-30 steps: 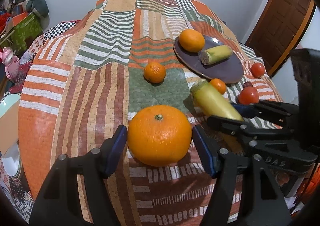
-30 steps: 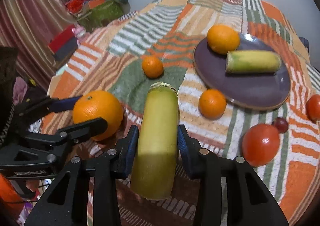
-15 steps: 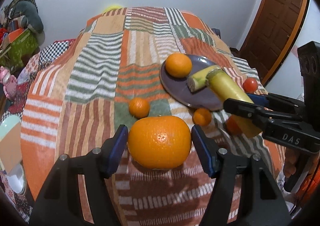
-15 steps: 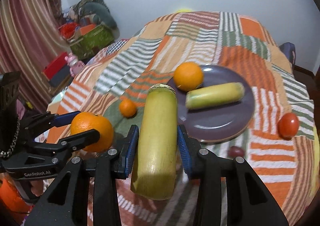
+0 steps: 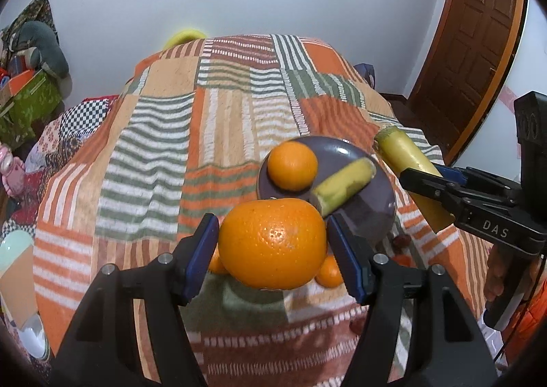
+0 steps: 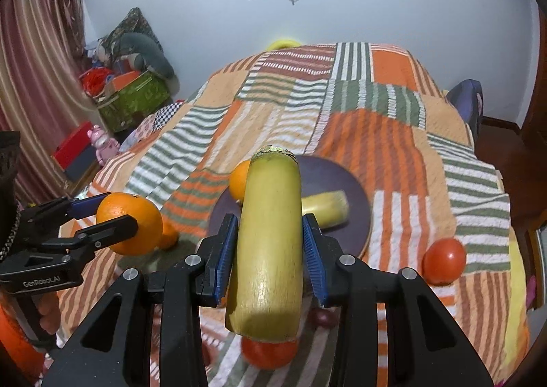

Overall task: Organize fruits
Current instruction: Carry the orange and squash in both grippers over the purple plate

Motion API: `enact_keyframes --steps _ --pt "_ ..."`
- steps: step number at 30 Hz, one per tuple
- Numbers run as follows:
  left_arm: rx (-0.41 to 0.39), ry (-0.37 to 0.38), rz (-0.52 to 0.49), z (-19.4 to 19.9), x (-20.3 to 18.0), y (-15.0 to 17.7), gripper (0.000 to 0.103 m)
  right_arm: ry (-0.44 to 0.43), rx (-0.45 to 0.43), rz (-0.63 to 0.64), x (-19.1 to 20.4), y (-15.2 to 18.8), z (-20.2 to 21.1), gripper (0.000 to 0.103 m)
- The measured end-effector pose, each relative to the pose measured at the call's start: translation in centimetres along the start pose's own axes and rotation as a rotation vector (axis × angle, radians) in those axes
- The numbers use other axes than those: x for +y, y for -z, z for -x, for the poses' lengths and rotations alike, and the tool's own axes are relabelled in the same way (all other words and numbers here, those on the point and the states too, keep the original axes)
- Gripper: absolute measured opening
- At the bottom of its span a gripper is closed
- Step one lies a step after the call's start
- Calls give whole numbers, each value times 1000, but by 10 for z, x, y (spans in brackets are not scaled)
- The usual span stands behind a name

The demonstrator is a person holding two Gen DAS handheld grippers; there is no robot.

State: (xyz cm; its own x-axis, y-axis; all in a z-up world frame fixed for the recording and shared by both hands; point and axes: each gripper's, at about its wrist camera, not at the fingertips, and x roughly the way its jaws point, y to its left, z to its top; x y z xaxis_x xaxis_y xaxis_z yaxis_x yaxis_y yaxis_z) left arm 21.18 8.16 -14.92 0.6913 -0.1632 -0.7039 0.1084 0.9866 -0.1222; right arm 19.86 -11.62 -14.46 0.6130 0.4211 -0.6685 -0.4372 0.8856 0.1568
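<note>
Left wrist: my left gripper (image 5: 273,248) jaws clamp the big round orange (image 5: 271,243), held above the patchwork-quilt bed (image 5: 154,154). I'd lower it onto a bare part of the dark purple plate (image 5: 371,216).

Right wrist: my right gripper (image 6: 270,257) jaws grip the yellow-green stalk piece (image 6: 266,250), smooth and cut-ended, over the plate; I'd set it beside its twin.

Large orange (image 5: 271,243): glossy, pitted peel. Yellow-green stalk piece (image 6: 268,246): smooth, waxy, fibrous cut end at 12 o'clock. Plate (image 5: 372,212): dark glazed, shiny. Blanket (image 5: 154,154): woven cloth, matt, ribbed. Door (image 5: 475,44): varnished wood. Tomato (image 6: 443,261): smooth, glossy.
</note>
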Motion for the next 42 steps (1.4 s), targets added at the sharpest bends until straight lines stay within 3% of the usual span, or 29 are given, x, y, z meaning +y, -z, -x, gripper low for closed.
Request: enact_keyframes --steps 11,24,33,42 --pt "26 8 -20 -41 -16 -22 65 10 -22 -2 -20 -18 -12 35" --pt "102 -2 -27 -97 -16 -27 65 -6 31 7 -25 -26 -50 35" --pt "73 -7 -50 -101 -21 -30 65 -5 75 45 -18 -31 -75 35" --pt "95 -19 -55 -106 -21 -21 65 2 109 48 -21 -31 -89 35"
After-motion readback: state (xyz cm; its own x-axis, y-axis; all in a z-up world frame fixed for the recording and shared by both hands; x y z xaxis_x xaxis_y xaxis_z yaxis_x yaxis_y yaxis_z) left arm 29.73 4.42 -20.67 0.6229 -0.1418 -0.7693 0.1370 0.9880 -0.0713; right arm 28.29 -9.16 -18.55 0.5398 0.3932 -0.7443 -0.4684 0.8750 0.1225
